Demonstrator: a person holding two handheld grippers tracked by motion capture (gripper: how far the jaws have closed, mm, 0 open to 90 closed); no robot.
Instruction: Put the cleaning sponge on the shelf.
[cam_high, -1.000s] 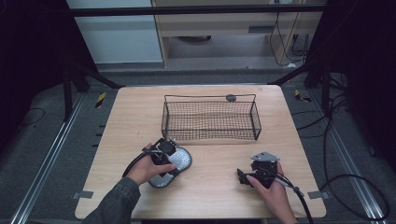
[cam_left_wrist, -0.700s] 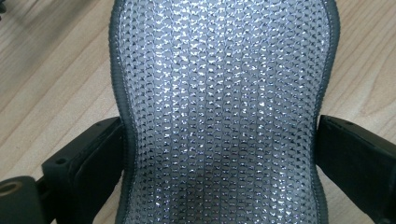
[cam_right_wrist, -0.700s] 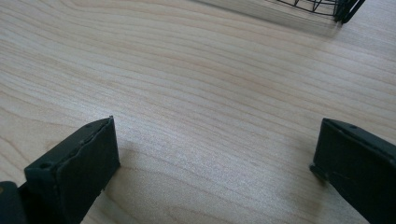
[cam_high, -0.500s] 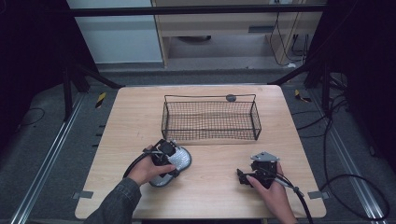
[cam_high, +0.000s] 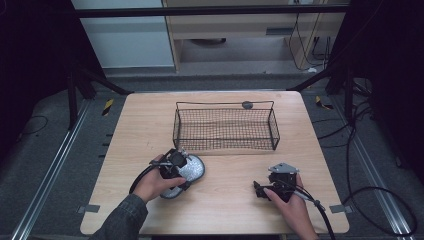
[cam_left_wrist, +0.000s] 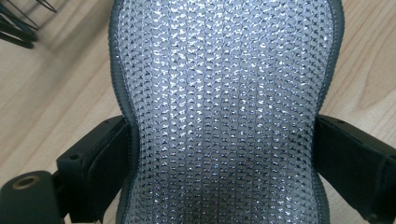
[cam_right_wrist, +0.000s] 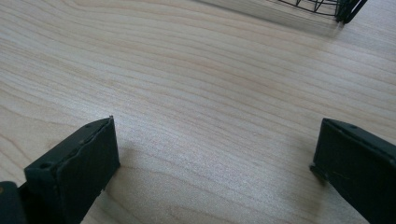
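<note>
Now my left claw (cam_high: 181, 161), which was only hovering at the silver mesh insole (cam_left_wrist: 224, 107) a moment ago, presses both jaws on its narrow waist, so it lies clamped between them on the table (cam_high: 150, 125), ready to lift toward the wire basket (cam_high: 225, 127) ahead, while my right claw (cam_right_wrist: 215, 163) rests apart.

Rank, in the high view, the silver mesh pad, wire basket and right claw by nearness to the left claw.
1. Silver mesh pad: between the left claw's jaws.
2. Wire basket: beyond it, mid-table.
3. Right claw: far off at the table's right front.
</note>
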